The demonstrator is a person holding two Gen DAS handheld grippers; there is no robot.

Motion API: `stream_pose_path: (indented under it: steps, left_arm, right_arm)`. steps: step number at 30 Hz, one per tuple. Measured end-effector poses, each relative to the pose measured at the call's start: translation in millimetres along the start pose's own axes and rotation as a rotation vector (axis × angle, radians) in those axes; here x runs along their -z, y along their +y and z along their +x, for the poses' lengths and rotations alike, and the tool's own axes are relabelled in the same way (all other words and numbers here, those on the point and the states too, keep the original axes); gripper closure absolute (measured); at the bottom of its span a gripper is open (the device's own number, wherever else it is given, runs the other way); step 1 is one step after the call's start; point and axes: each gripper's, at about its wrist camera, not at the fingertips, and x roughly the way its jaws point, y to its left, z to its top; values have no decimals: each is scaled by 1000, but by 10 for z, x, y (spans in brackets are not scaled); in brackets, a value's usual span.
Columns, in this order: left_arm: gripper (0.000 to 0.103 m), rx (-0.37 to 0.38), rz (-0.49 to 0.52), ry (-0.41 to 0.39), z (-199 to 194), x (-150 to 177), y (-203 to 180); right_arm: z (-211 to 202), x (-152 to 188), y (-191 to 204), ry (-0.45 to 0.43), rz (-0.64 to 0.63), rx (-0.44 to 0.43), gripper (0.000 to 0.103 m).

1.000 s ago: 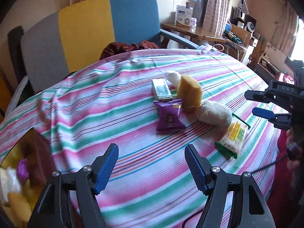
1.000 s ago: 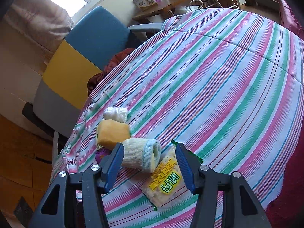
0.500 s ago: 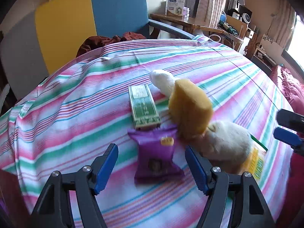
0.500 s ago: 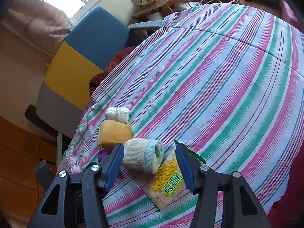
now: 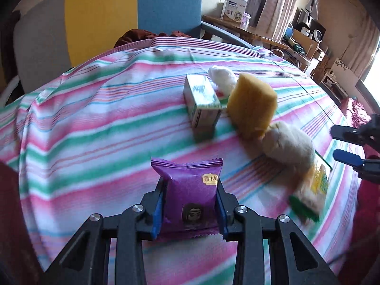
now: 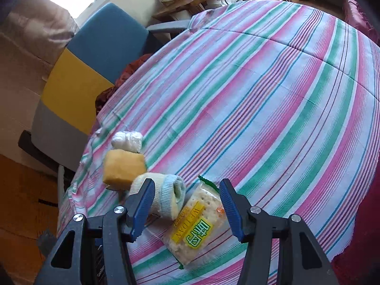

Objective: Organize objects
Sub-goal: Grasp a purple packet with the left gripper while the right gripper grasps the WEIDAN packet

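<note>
A purple snack packet (image 5: 187,180) lies on the striped tablecloth (image 5: 95,130), and my left gripper (image 5: 190,204) is closing on it, blue pads pressing both its sides. Behind it lie a green-and-white box (image 5: 201,102), a yellow sponge (image 5: 251,106), a white wad (image 5: 222,76), a rolled cream sock (image 5: 287,144) and a cracker packet (image 5: 313,190). My right gripper (image 6: 186,190) hangs open just above the rolled sock (image 6: 168,197) and cracker packet (image 6: 197,228), touching neither. The sponge (image 6: 123,166) and white wad (image 6: 128,140) lie beyond its left finger.
A chair (image 5: 142,11) with grey, yellow and blue panels stands at the table's far edge, a dark red cloth (image 5: 152,35) on its seat. A wooden desk (image 5: 237,28) with boxes and shelves lies behind. The striped cloth (image 6: 273,95) stretches bare to the right.
My left gripper came down and forward to the purple packet and shut on it. The right gripper stayed open over the sock and crackers.
</note>
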Motion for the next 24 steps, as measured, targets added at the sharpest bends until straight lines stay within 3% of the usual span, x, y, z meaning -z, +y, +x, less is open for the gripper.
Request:
stream_pose_path:
  steps: [6, 15, 21, 24]
  left_arm:
    - [66, -18, 5, -11, -226, 332, 11]
    - [66, 3, -2, -6, -523, 728, 39]
    - [66, 22, -4, -17, -637, 877, 57]
    - [66, 30, -10, -19, -666, 910, 67]
  right_arm:
    - [-115, 25, -57, -36, 22, 8, 46]
    - [24, 187, -42, 90, 17, 69, 46]
    - [184, 244, -50, 159, 37, 48, 46]
    - [301, 244, 111, 162, -41, 86, 45]
